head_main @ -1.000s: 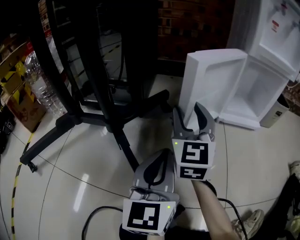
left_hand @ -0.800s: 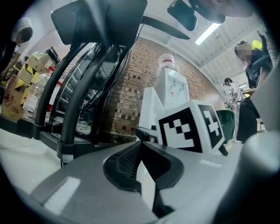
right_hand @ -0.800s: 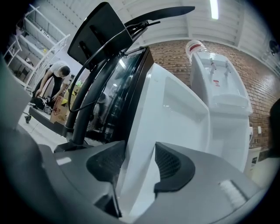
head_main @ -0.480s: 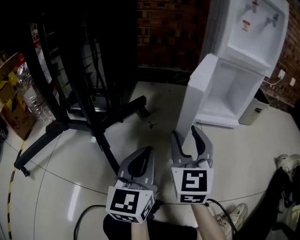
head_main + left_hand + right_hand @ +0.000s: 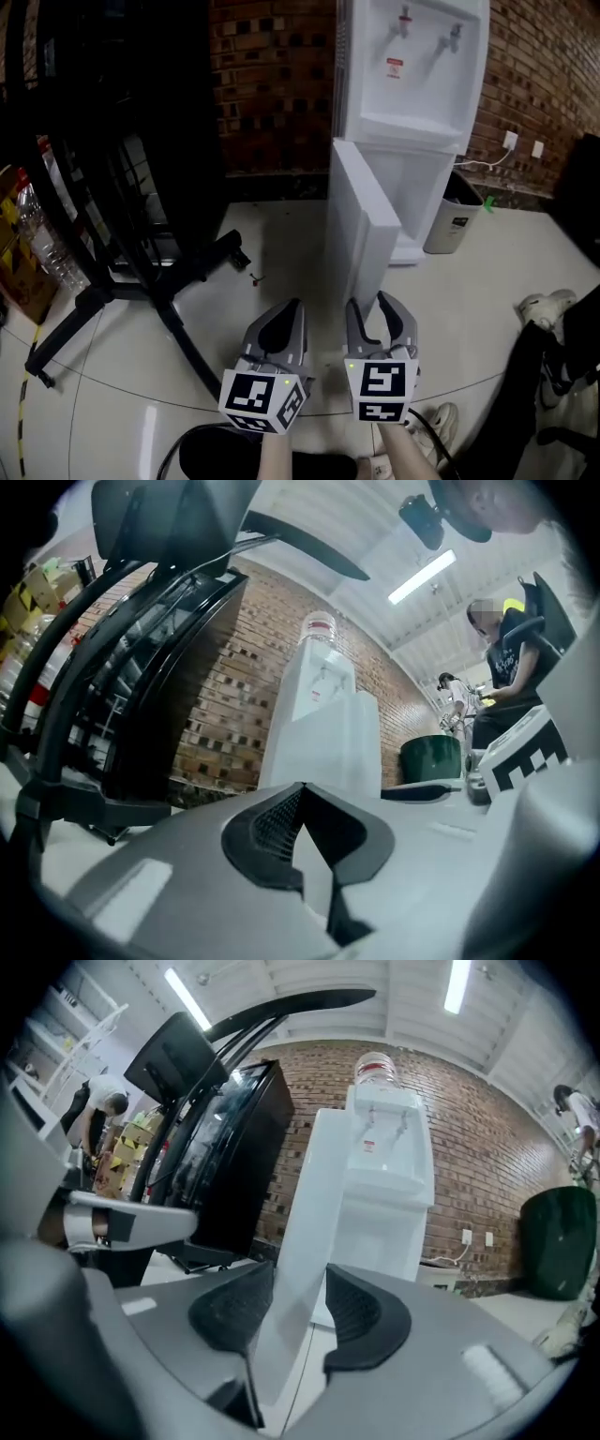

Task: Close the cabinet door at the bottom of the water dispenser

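Right now, your head view puts the water dispenser (image 5: 412, 75) at upper right against the brick wall. Its cabinet door (image 5: 361, 234) is swung out from the bottom and stands edge-on toward you in the middle of the frame. Both tools sit at bottom centre above the floor, the left tool (image 5: 294, 307) beside the right tool (image 5: 367, 302), which is just short of the door's near edge.

That view cuts off the dispenser's top; only the tool views show the water bottle (image 5: 378, 1068) seated on it. The right tool's view shows its jaws wide, having just been narrowing. The door's edge is lined up in the gap, with neither pad pressing on it. The left tool's view shows its jaws closed together on nothing, and a person (image 5: 506, 649) beside a green bin (image 5: 431, 758) at right.

The open cabinet (image 5: 417, 202) shows white walls inside. A small white bin (image 5: 453, 220) stands just beside the dispenser, its contents hidden.
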